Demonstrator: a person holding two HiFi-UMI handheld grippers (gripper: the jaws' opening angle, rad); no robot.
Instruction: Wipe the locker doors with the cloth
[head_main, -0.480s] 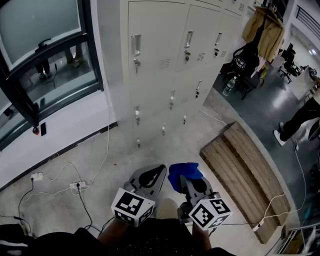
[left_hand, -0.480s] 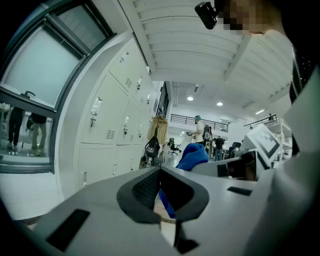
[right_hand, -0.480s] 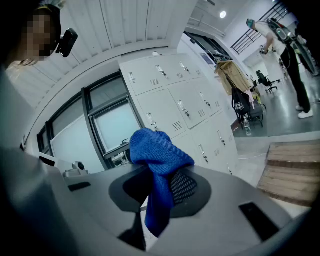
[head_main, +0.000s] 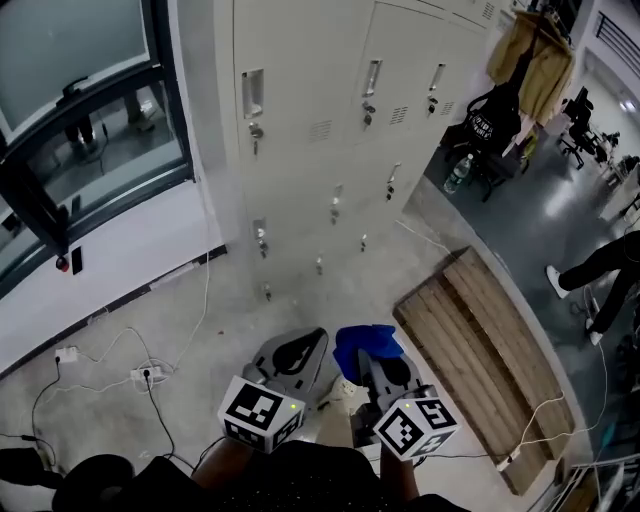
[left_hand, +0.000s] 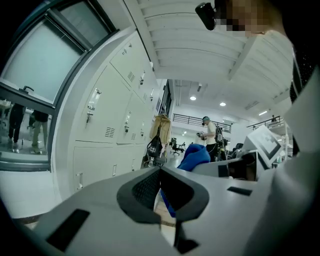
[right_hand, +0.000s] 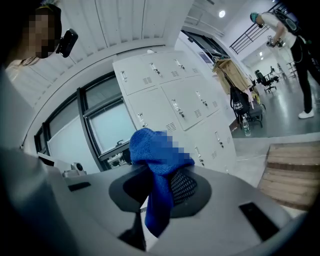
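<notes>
In front of the person stand the tall pale locker doors (head_main: 300, 150), well apart from both tools. Lower down, the left hand-held gripper (head_main: 312, 340) is closed with nothing in it. Beside it, the right hand-held gripper (head_main: 368, 355) is clenched on the blue cloth (head_main: 362, 338), which bunches up above its jaws. To wipe well, step closer, press the cloth flat on a door, and go gently round the small locks (head_main: 256, 132).

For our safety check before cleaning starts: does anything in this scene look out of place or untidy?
White cables and a power strip sprawl loose on the floor left of the lockers; otherwise nothing stands out.
</notes>
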